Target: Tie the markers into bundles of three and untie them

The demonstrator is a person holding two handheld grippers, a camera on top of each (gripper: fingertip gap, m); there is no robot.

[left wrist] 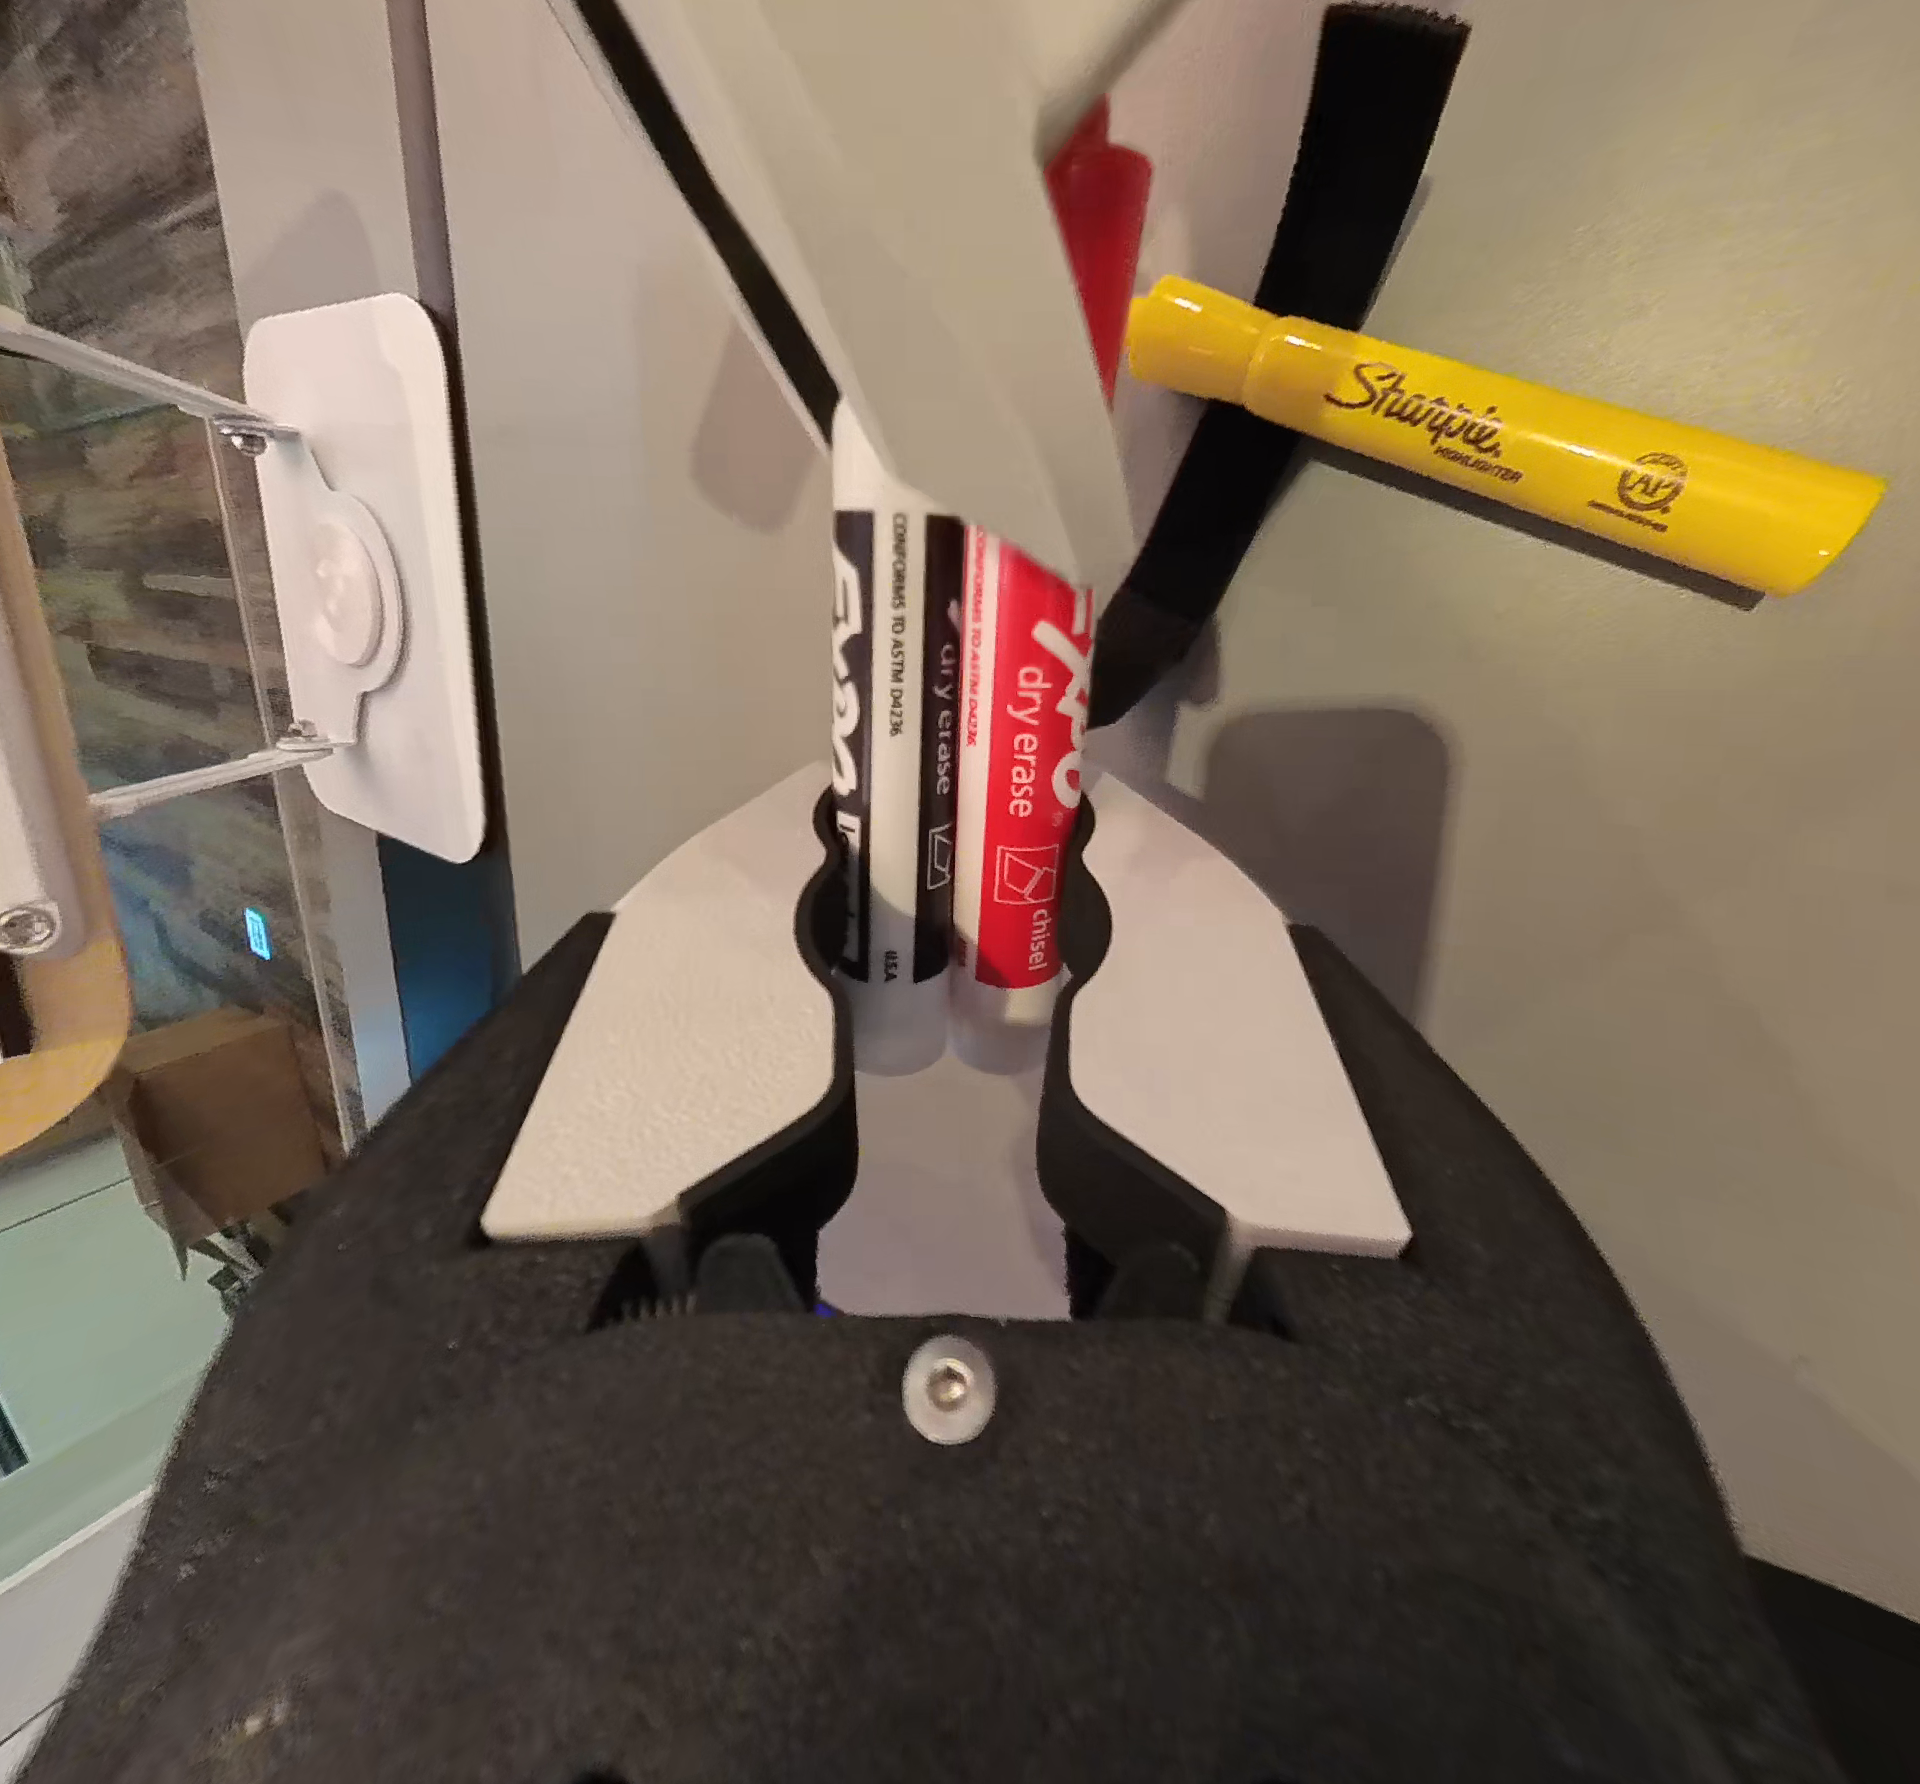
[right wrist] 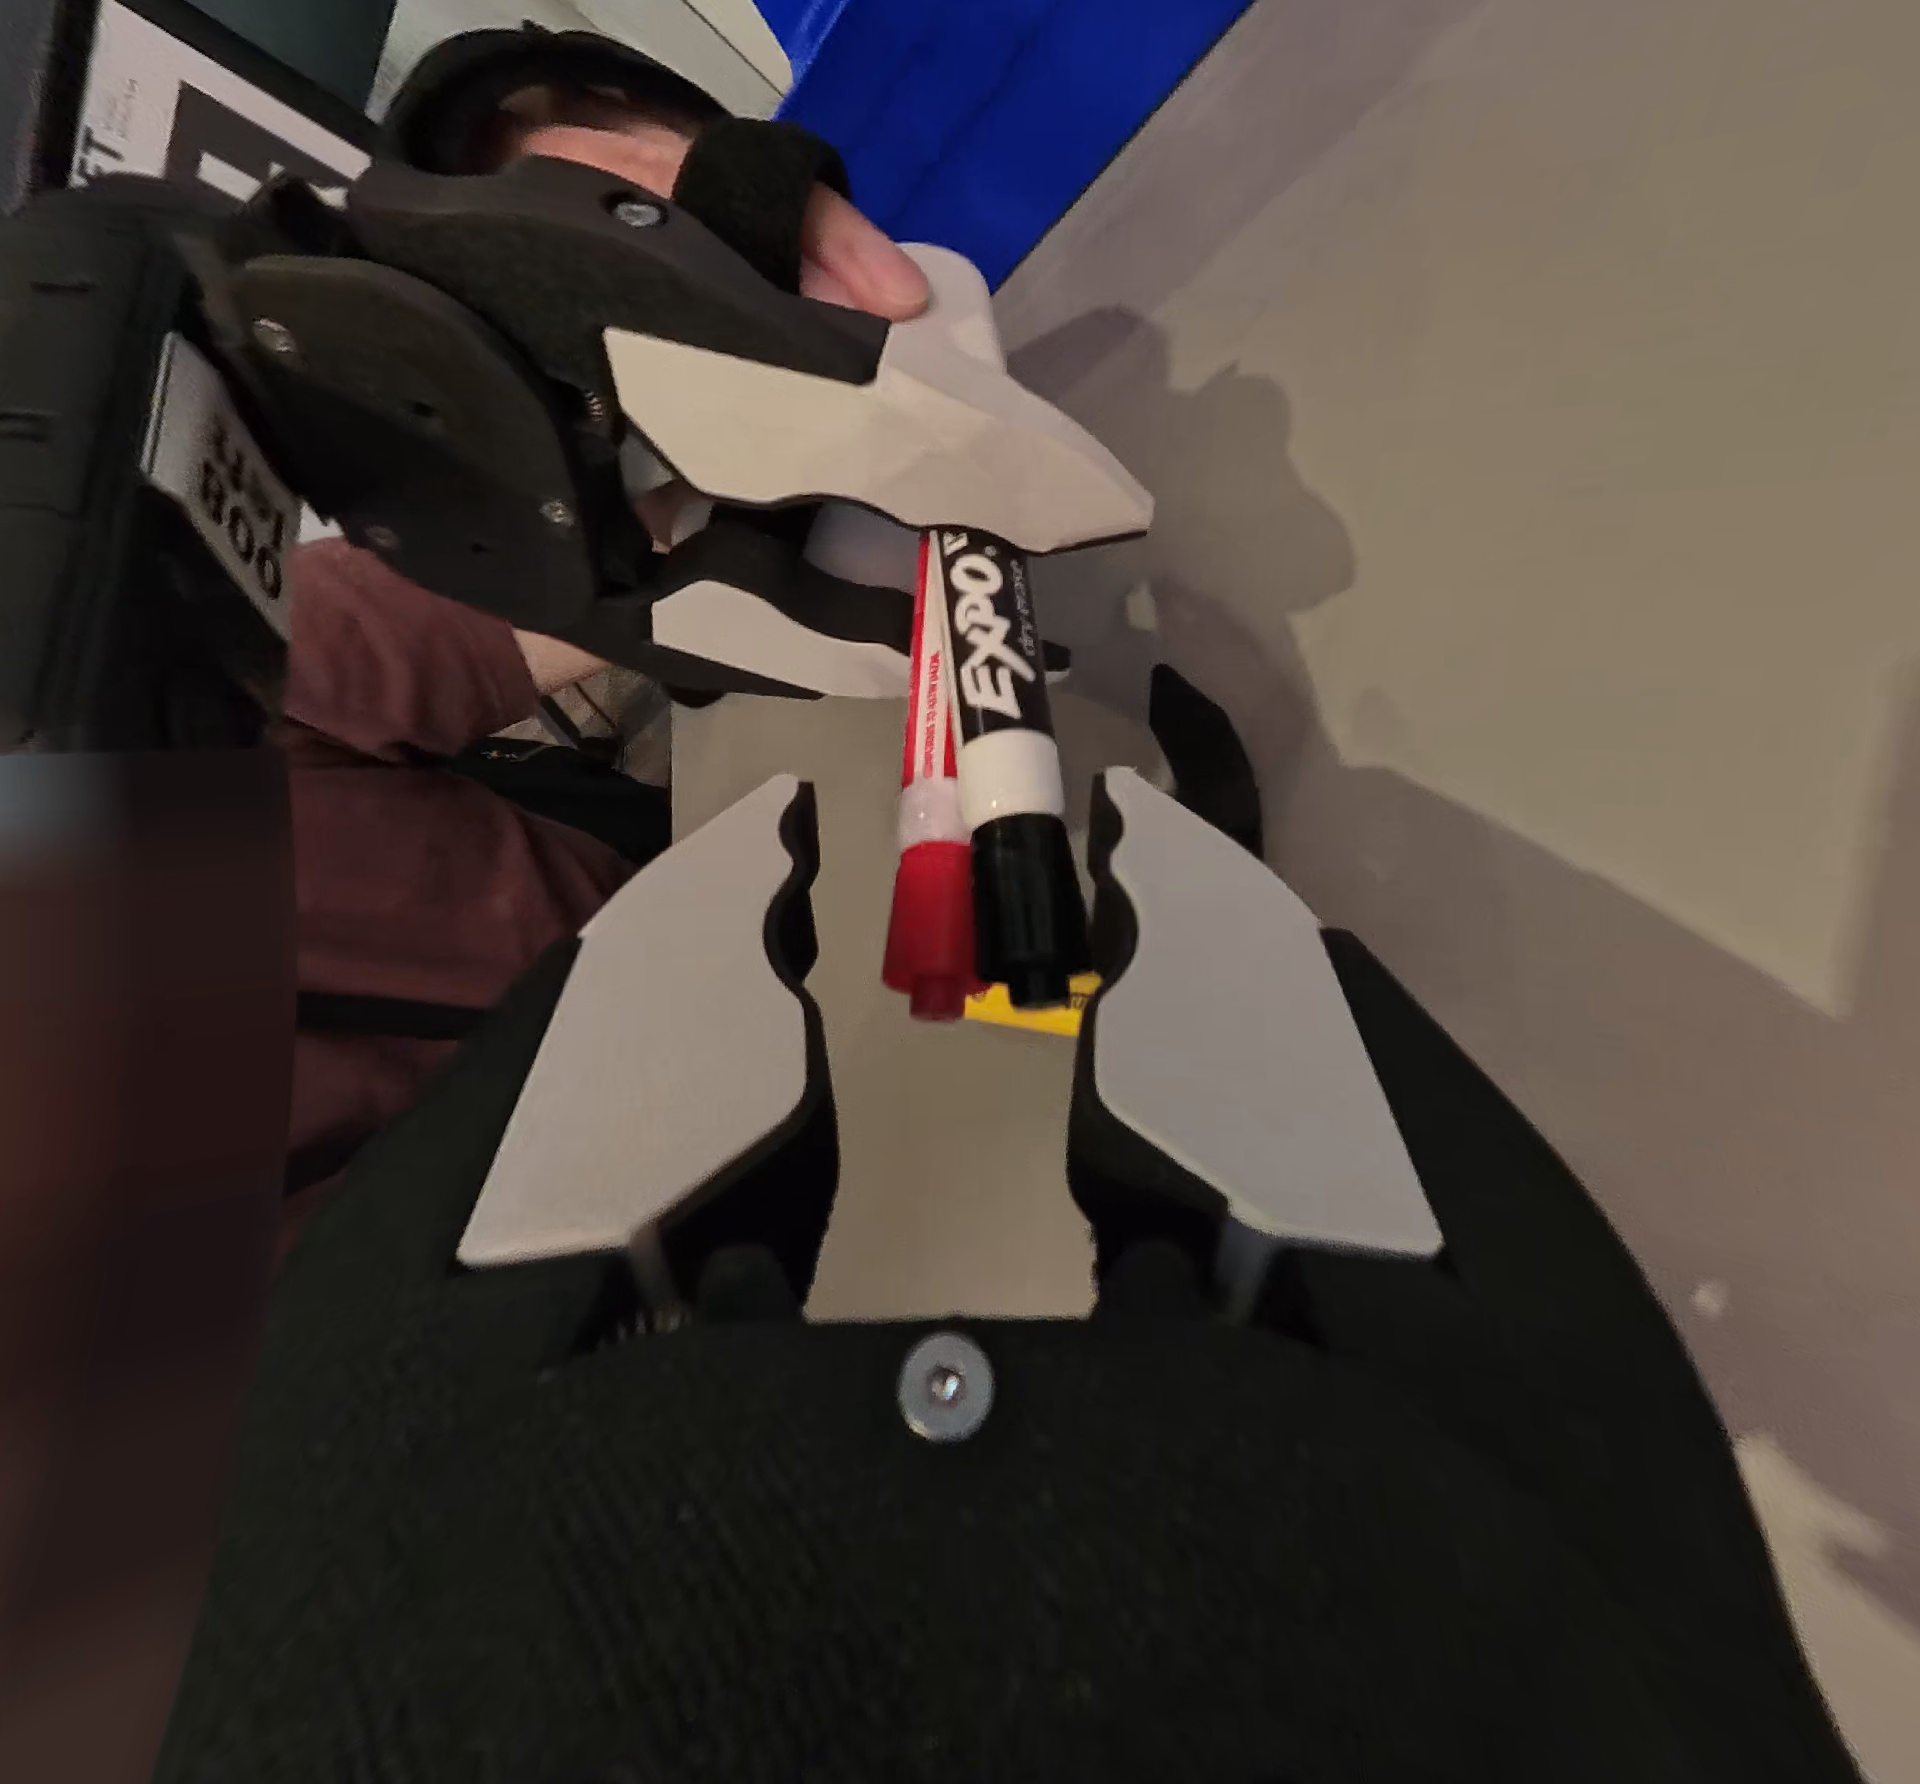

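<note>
Between your left gripper [left wrist: 951, 799] fingers, the black marker [left wrist: 883, 747] and red marker [left wrist: 1023, 747] are clamped together. Your right gripper [right wrist: 951, 799] is released around their caps.

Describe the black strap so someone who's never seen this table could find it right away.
Start at the pale table and find the yellow highlighter lying on it. The black strap runs underneath the highlighter's capped end. It is the only flat, fuzzy band there; everything beside it is a hard, round pen.

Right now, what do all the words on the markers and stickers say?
I can't copy out writing, but these things carry it:
Black marker: printed label.
Red marker: white print.
Yellow highlighter: black print.
White sticker: black print.
</note>
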